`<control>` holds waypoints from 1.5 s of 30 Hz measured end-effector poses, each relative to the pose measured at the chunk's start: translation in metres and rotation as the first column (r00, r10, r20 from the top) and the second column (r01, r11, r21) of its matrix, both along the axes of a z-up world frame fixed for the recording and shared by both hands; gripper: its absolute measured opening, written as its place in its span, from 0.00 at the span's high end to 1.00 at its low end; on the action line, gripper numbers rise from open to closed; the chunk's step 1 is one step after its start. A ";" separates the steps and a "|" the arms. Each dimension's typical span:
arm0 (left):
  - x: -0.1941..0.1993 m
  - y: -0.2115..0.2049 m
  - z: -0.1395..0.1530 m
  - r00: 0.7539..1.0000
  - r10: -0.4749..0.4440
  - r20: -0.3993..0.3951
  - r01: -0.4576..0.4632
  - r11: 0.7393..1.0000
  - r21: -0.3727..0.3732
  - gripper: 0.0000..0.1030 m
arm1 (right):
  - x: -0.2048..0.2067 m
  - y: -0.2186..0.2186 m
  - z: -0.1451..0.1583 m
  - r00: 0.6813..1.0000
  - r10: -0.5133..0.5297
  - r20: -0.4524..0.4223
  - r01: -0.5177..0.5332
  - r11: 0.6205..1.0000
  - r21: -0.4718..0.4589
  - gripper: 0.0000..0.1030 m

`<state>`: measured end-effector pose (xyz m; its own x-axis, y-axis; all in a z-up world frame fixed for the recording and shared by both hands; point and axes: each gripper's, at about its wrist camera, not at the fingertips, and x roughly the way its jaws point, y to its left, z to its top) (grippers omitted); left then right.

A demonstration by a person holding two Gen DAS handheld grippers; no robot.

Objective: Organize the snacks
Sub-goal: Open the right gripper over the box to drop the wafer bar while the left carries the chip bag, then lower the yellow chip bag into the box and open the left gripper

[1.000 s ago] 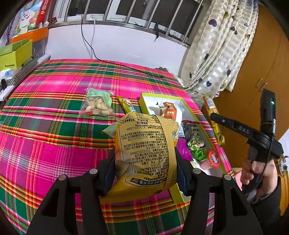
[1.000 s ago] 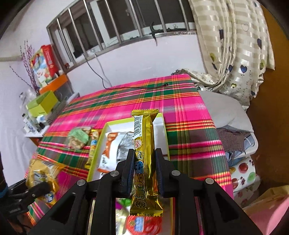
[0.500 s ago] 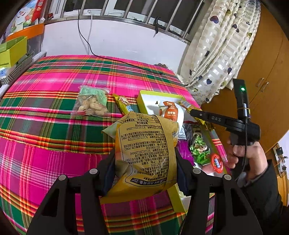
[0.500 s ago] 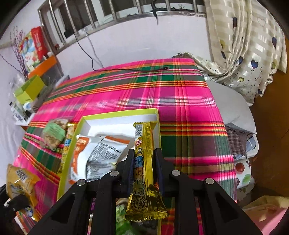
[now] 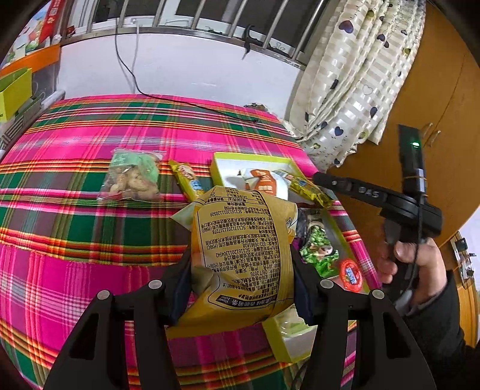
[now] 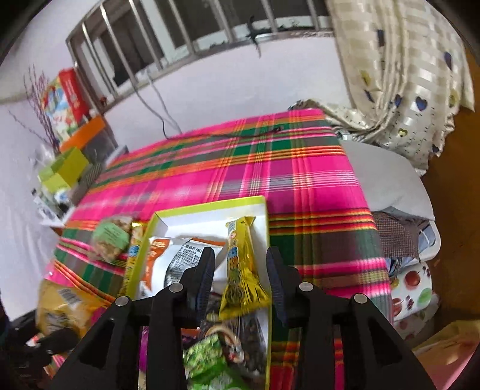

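Yellow chip bag (image 5: 240, 249) fills the left wrist view, clamped between the pads of the left hand-held gripper (image 5: 241, 282), printed back facing the cam, just left of the tray's (image 5: 282, 342) near corner. Same view shows a person's hand (image 5: 411, 264) w/ dark sleeve on the right hand-held gripper's (image 6: 240, 267) handle; right wrist view doesn't.

Right view looks down into the tray: right jaws have just been opening, gold bar (image 6: 240, 267) sits loose between them w/ gaps on both sides, lying in the tray by its right wall. Left of the bar: white-orange packet (image 6: 174, 261). Nearer than the bar: green packet (image 6: 207, 357) and a dark one, blurred.

Surface is a bed w/ pink-green plaid cover (image 5: 75, 210). Left of the tray on the cover: slim yellow stick (image 5: 187, 178), then clear nut bag (image 5: 133, 177). Beyond the tray: white wall, barred window (image 5: 210, 15); heart-print curtain (image 5: 357, 81) and wood cabinet to its right. Right view also shows a pillow (image 6: 387, 180) right of the tray.
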<state>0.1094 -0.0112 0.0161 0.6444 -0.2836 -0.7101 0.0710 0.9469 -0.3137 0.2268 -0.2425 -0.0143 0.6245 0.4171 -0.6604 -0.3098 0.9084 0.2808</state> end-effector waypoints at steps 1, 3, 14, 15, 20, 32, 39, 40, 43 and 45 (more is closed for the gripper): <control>0.001 -0.002 0.000 1.000 -0.007 -0.002 0.007 1.000 0.000 0.44 | -0.007 -0.004 0.002 1.000 -0.006 0.008 0.006 1.000 0.012 0.67; 0.005 -0.009 -0.002 1.000 -0.026 -0.010 0.026 1.000 -0.001 0.44 | -0.015 -0.009 0.004 1.000 -0.013 0.016 0.013 0.999 0.029 0.67; 0.048 -0.046 -0.024 0.991 -0.110 -0.070 0.111 0.994 0.007 0.44 | -0.044 -0.021 -0.004 1.000 -0.010 0.000 0.010 0.996 0.087 0.67; 0.053 -0.049 -0.023 0.990 -0.116 -0.076 0.117 0.993 0.005 0.44 | -0.044 -0.023 -0.004 1.000 -0.012 0.000 0.012 0.996 0.091 0.67; 0.074 -0.057 -0.027 0.989 -0.120 -0.088 0.122 0.992 0.015 0.44 | -0.042 -0.028 -0.005 1.000 -0.019 0.000 0.019 0.994 0.106 0.67; 0.103 -0.060 -0.038 0.990 -0.085 -0.114 0.091 0.995 0.049 0.44 | -0.048 -0.035 -0.003 1.000 -0.023 0.005 0.022 0.993 0.118 0.67; 0.080 -0.055 -0.026 0.995 -0.087 -0.047 0.090 0.995 0.053 0.39 | -0.053 -0.028 -0.002 1.000 -0.007 0.007 0.006 0.994 0.107 0.67; 0.078 -0.054 -0.025 0.995 -0.089 -0.038 0.091 0.995 0.052 0.37 | -0.055 -0.027 -0.002 1.000 -0.006 0.006 0.006 0.995 0.105 0.67; 0.075 -0.052 -0.024 0.995 -0.099 -0.032 0.101 0.994 0.046 0.36 | -0.061 -0.025 0.001 1.000 -0.001 0.011 0.000 0.995 0.097 0.67; 0.072 -0.051 -0.024 0.995 -0.098 -0.033 0.099 0.994 0.048 0.36 | -0.064 -0.024 0.003 1.000 0.001 0.015 -0.003 0.995 0.095 0.67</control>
